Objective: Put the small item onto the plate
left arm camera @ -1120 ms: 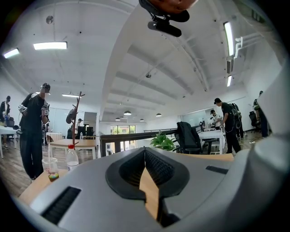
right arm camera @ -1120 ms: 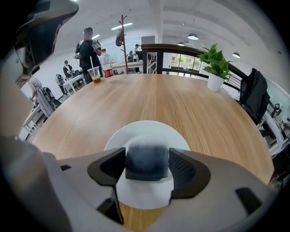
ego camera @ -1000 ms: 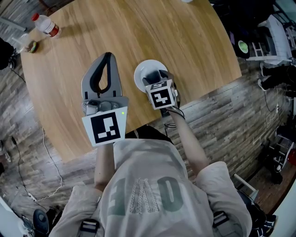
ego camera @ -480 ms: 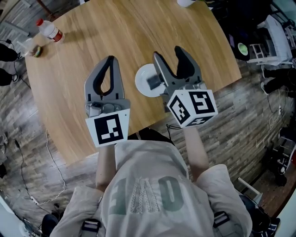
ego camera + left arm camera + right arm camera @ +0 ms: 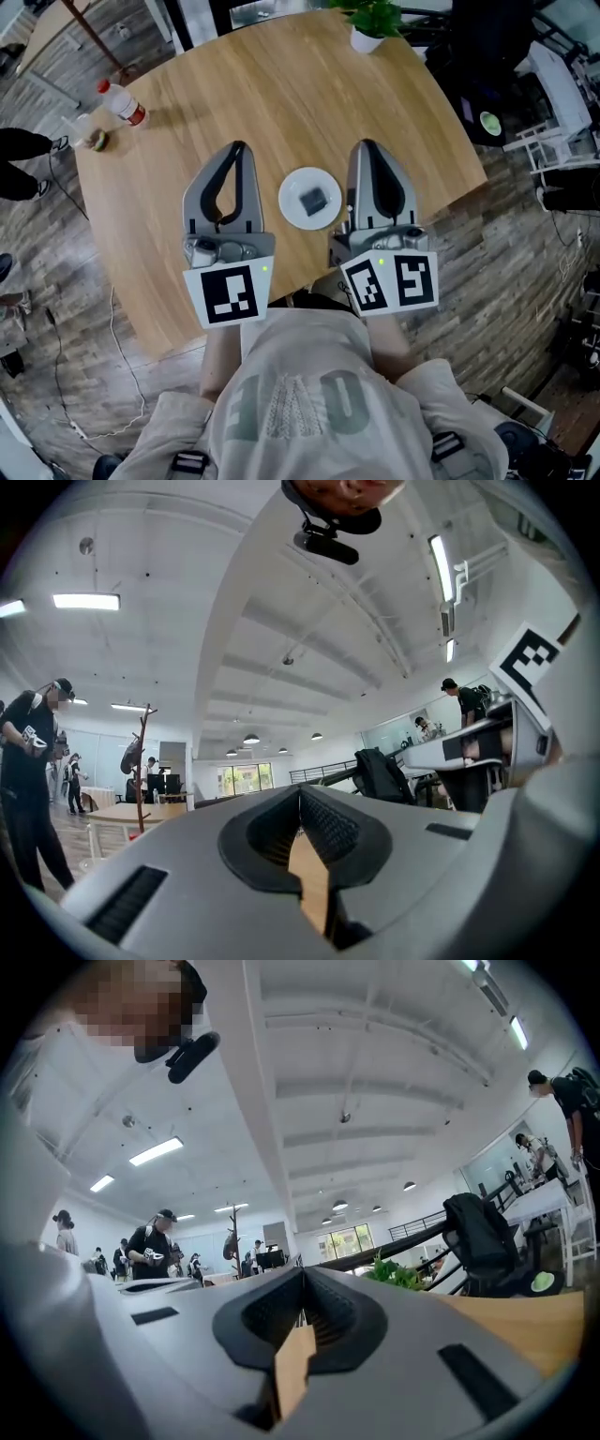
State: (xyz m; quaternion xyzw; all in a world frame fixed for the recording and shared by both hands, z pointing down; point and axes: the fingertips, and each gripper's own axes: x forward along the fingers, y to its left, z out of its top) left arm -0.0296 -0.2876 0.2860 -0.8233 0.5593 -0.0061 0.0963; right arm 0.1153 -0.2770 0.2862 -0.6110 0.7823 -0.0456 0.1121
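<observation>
The small dark grey item [image 5: 313,199] lies in the middle of the white plate [image 5: 292,208] on the round wooden table [image 5: 281,84], with nothing touching it. My left gripper [image 5: 236,148] rests on the table just left of the plate, jaws shut and empty. My right gripper [image 5: 367,146] lies just right of the plate, also shut with nothing in it. In the left gripper view the left gripper [image 5: 300,795] shows its jaws closed together against the room beyond. The right gripper view shows the right gripper [image 5: 302,1277] the same way.
A water bottle [image 5: 123,103] and a small cup [image 5: 96,140] stand at the table's far left. A potted plant [image 5: 372,23] stands at the far edge. Dark equipment and white frames [image 5: 548,75] crowd the floor on the right.
My right gripper has drawn back off the plate, leaving the dark item on it, and its jaws have gone from wide open to shut. It now lies right of the plate.
</observation>
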